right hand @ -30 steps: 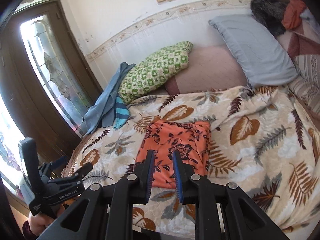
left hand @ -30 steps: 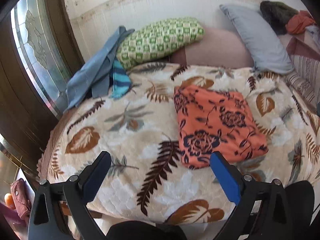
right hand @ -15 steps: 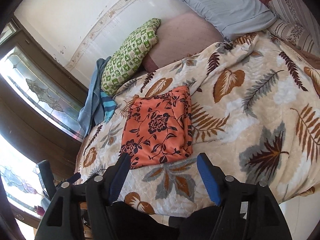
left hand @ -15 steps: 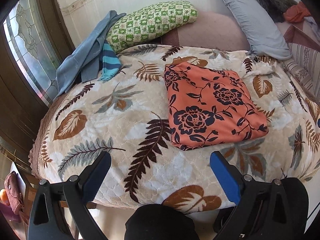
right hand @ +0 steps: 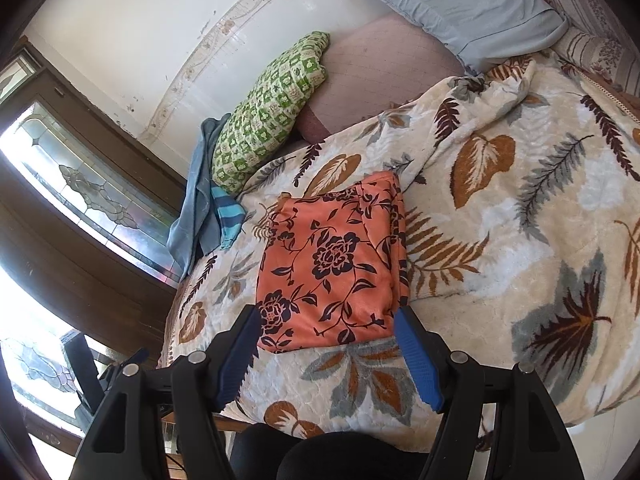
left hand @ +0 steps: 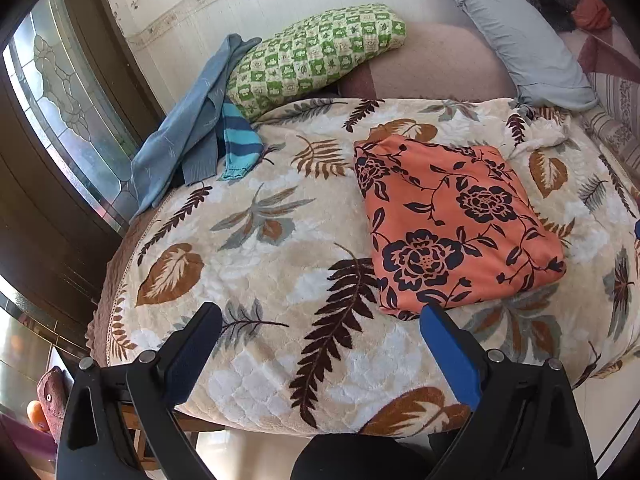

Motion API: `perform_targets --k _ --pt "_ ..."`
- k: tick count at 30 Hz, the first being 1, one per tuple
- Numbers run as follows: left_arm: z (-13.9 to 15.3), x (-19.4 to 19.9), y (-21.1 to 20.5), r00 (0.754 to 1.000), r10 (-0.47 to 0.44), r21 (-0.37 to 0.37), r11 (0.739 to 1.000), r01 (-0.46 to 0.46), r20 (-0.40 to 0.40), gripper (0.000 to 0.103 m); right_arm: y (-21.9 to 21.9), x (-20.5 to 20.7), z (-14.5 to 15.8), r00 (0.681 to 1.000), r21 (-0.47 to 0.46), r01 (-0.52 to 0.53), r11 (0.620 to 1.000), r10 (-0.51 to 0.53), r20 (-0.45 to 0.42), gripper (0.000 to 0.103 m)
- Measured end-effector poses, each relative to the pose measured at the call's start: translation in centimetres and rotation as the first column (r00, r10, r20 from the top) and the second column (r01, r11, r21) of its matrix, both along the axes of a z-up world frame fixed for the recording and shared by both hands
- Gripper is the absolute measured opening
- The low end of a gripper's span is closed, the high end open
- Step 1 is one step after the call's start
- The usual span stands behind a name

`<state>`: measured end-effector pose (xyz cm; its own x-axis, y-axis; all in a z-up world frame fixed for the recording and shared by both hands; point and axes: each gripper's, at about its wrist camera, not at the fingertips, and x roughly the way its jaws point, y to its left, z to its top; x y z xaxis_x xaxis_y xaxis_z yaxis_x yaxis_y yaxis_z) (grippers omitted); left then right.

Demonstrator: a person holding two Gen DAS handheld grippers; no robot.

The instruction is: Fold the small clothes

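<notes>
Hovering: both tools wide, over bed

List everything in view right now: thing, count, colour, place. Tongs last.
folded cloth: 1, orange with dark flowers, lying flat on the blanket
blanket: 1, cream with brown and grey leaves, covering the bed
checked pillow: 1, green and white, at the wall
plain pillow: 1, pale blue-grey, far right against the wall
bolster: 1, dusty pink, between the two pillows
blue garment: 1, grey-blue, draped at the bed's far left corner
striped piece: 1, teal and navy, beside the blue garment
glass door: 1, dark wood frame, left of the bed
left tongs: 1, black with blue pads, open, empty
right tongs: 1, black with blue pads, open, empty
</notes>
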<state>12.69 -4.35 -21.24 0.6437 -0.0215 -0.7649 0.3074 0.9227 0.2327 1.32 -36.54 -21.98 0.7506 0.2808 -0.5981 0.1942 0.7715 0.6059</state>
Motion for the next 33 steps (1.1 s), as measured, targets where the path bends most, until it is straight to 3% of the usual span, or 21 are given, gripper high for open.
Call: perform_targets --k 7,14,17,19,21,25,29,33 --pt "-2.3 2.5 -2.5 0.999 -0.004 0.013 1.0 0.004 -0.045 0.099 -2.4 1.7 -0.4 1.0 0.003 0.004 1.0 -0.004 -0.004 0.073" --pt "-5.9 4.7 -4.8 0.996 -0.015 0.078 0.997 0.021 -0.085 0.099 -4.8 2.4 -3.3 0.999 0.068 0.034 0.997 -0.032 -0.029 0.073" --pt "-7.3 5.8 -5.4 0.996 0.001 0.106 0.994 0.008 -0.085 0.099 -5.1 2.9 -4.1 1.0 0.111 0.016 0.994 -0.015 -0.011 0.069" --pt "-8.6 6.6 -5.5 0.995 0.011 0.132 0.991 0.002 -0.1 0.099 -4.6 3.9 -4.5 1.0 0.134 -0.013 0.991 0.015 -0.014 0.057" --pt "-9.5 7.0 -5.4 0.993 0.018 0.134 0.991 -0.002 -0.117 0.099 -3.6 5.2 -5.2 0.998 0.145 -0.049 0.988 0.052 -0.021 0.055" --pt "-10.0 7.5 -5.4 0.992 0.013 0.128 0.992 0.003 -0.126 0.101 -0.9 8.4 -7.3 0.989 0.169 -0.12 0.978 0.132 -0.065 0.053" --pt "-10.7 7.8 -5.6 0.992 -0.002 0.147 0.989 0.021 -0.128 0.103 0.3 11.5 -12.5 0.96 0.151 -0.087 0.985 0.124 -0.253 0.049" --pt "-9.6 7.5 -5.7 0.992 -0.006 0.161 0.987 0.026 -0.123 0.103 -0.5 10.7 -11.5 0.968 0.183 -0.086 0.979 0.125 -0.216 0.046"
